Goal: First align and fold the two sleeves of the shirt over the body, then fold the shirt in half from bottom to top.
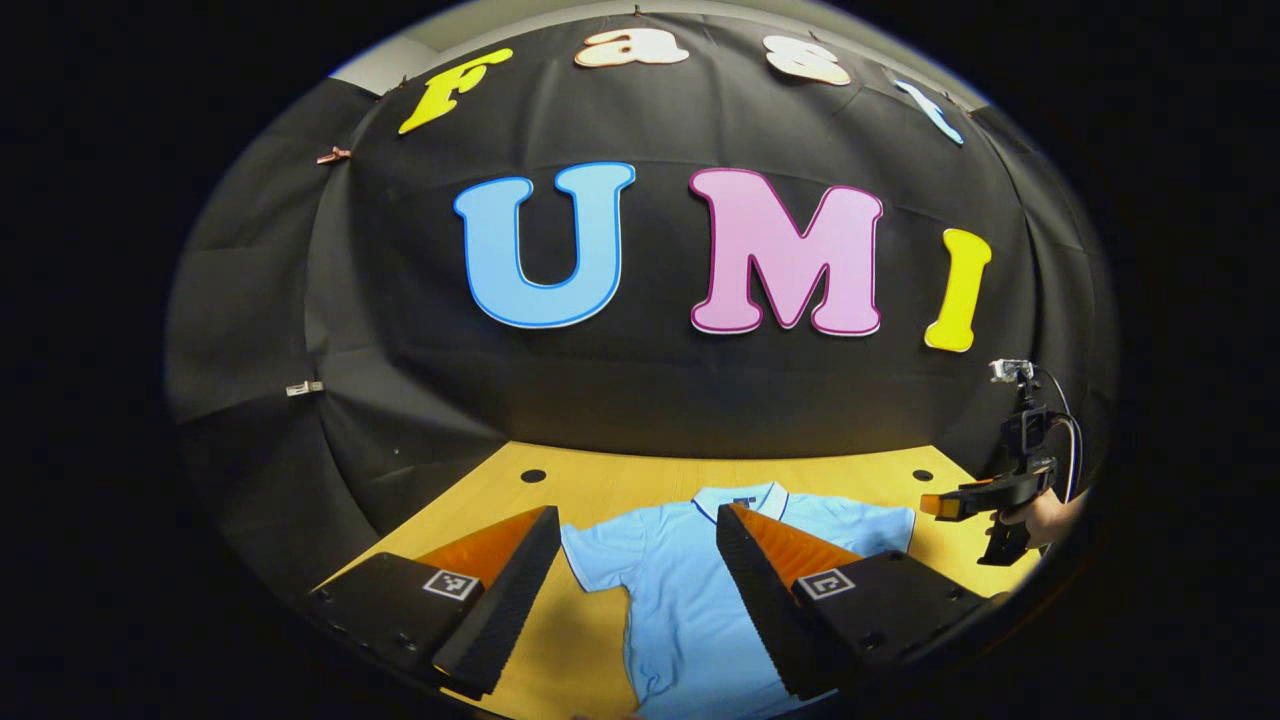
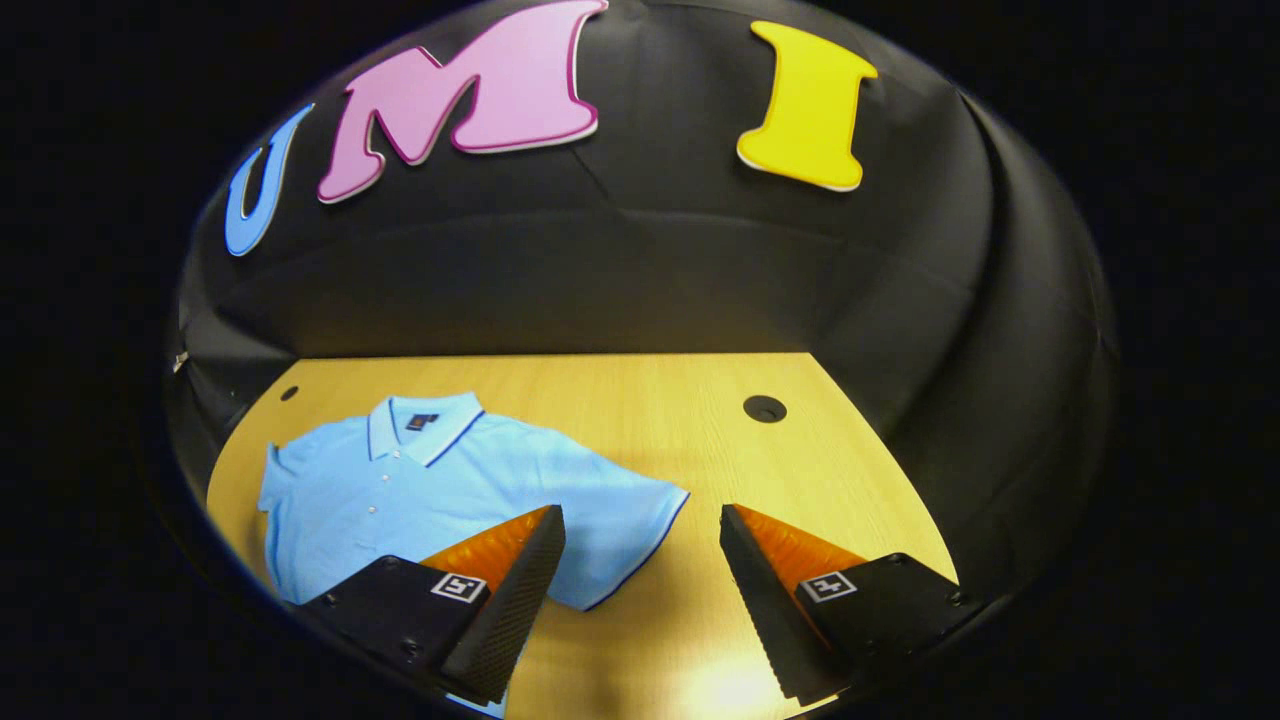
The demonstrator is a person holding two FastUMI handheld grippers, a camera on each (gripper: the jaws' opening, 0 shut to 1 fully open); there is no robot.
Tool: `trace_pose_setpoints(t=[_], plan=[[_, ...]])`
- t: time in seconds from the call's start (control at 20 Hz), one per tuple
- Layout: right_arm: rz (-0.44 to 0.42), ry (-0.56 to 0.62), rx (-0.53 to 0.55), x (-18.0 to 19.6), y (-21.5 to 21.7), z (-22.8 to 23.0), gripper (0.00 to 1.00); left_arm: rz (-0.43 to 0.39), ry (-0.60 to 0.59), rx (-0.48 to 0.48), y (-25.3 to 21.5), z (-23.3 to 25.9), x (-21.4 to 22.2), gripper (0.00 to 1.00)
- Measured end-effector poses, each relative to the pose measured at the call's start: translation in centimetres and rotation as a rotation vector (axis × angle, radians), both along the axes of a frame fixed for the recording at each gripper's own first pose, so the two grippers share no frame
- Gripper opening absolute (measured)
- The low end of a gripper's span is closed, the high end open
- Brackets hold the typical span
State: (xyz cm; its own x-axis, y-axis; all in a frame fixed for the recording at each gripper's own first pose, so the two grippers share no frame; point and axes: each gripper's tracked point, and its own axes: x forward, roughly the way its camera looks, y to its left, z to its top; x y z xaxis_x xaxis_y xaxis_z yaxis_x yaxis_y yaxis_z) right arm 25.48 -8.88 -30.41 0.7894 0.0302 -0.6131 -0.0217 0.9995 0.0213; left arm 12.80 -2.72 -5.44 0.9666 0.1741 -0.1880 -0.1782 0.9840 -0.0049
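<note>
Polo shirt (image 2: 430,480) in light blue lies flat and face up on the desk (image 2: 700,400), collar (image 2: 420,425) far, both sleeves spread out. I judge no fold is begun. My left gripper (image 1: 635,585) hangs wide above its left sleeve (image 1: 600,555); my right gripper (image 2: 640,590) hangs wide above the right sleeve (image 2: 625,530) hem. I should pinch each sleeve at its dark-piped cuff and lay it square across the body. Fabric looks soft, knitted and limp; the desk is smooth pale wood with round cable holes (image 2: 764,408).
</note>
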Motion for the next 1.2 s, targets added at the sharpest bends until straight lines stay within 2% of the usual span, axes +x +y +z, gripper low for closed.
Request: trace_pose_setpoints(t=[0.3, 0.55, 0.7, 0.95, 1.05, 1.1, 1.2], plan=[[0.009, 0.062, -0.011, 3.9, -0.6, -3.9, 0.97, -0.012, 0.052, -0.007, -1.4, -1.8, 1.0, 1.0], [-0.07, 0.157, 0.041, 5.6, -1.8, -7.7, 0.97, -0.015, 0.086, -0.081, -2.3, -3.1, 2.0, 1.0], [-0.1, 0.205, 0.042, 5.5, -2.6, -9.8, 0.98, -0.013, 0.08, -0.061, -2.6, -3.0, 2.1, 1.0], [-0.083, 0.171, 0.028, 6.2, -2.2, -9.4, 0.95, -0.027, 0.09, -0.067, -3.1, -3.7, 2.4, 1.0], [-0.06, 0.164, 0.036, 6.4, -1.4, -9.4, 0.72, -0.027, 0.09, -0.069, -3.0, -3.8, 2.2, 1.0], [-0.039, 0.162, 0.04, 6.4, -0.8, -9.5, 0.51, -0.028, 0.09, -0.071, -2.9, -3.9, 2.2, 1.0], [-0.025, 0.155, 0.026, 6.5, -0.3, -9.3, 0.17, -0.031, 0.09, -0.073, -2.7, -4.2, 2.0, 1.0]])
